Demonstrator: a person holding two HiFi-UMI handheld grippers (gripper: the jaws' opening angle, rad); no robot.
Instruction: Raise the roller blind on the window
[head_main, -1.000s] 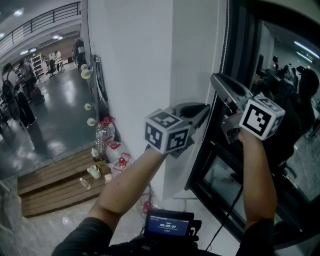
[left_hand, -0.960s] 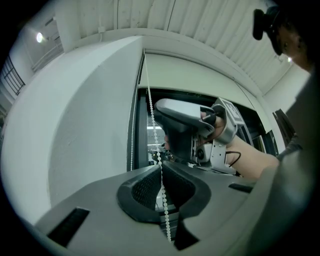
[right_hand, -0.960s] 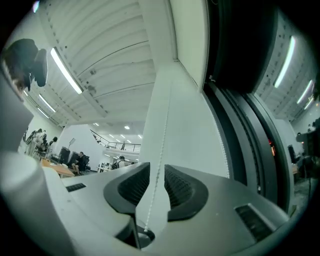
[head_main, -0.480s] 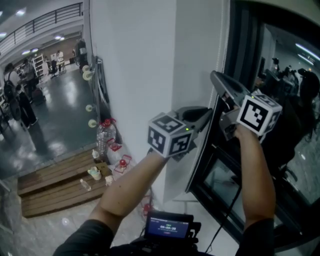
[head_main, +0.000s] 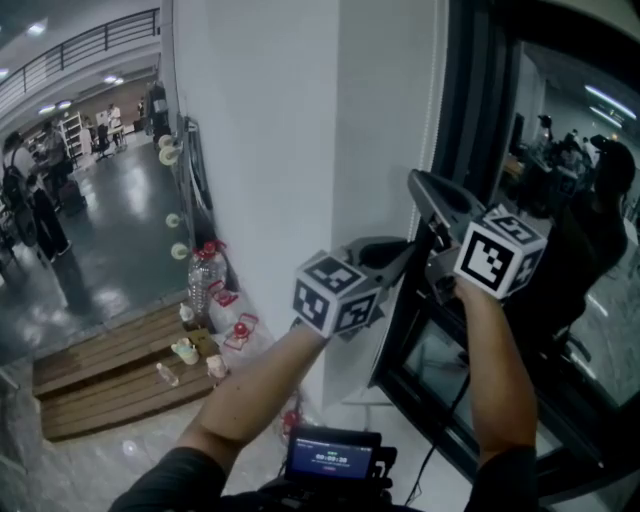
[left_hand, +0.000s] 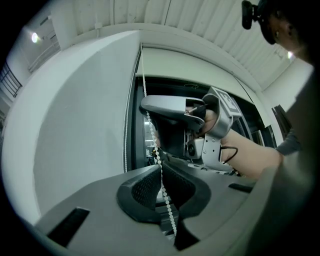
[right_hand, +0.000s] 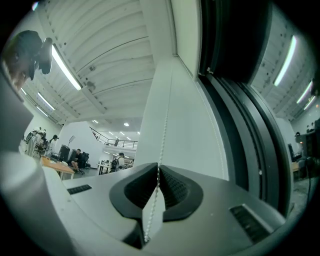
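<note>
The left hand-held gripper is seen closed down to a slit, with the white bead chain pinched between its ribbed pads. The right hand-held gripper is likewise clamped on the bead chain; its jaws have just been closing, and the chain is caught between them. In the left gripper view the right hand-held gripper is placed at 12 o'clock of the left one, higher on the same chain, and the chain is strung taut between the two.

The chain is hung along the left edge of the window, at 1 o'clock in the head view, beside the white wall. A pale band, taken to be the roller blind, is seen across the top of the window opening, at 12 o'clock above both grippers; the dark glass below it is uncovered.

Black-and-white square markers are carried on each gripper's cube; no lettering is found on them. A small lit screen is worn at 6 o'clock, its digits too small to be read. A plastic bottle with an unreadable label is stood on the floor at 9 o'clock, next to a wooden platform. People are seen far off at 10 o'clock.
</note>
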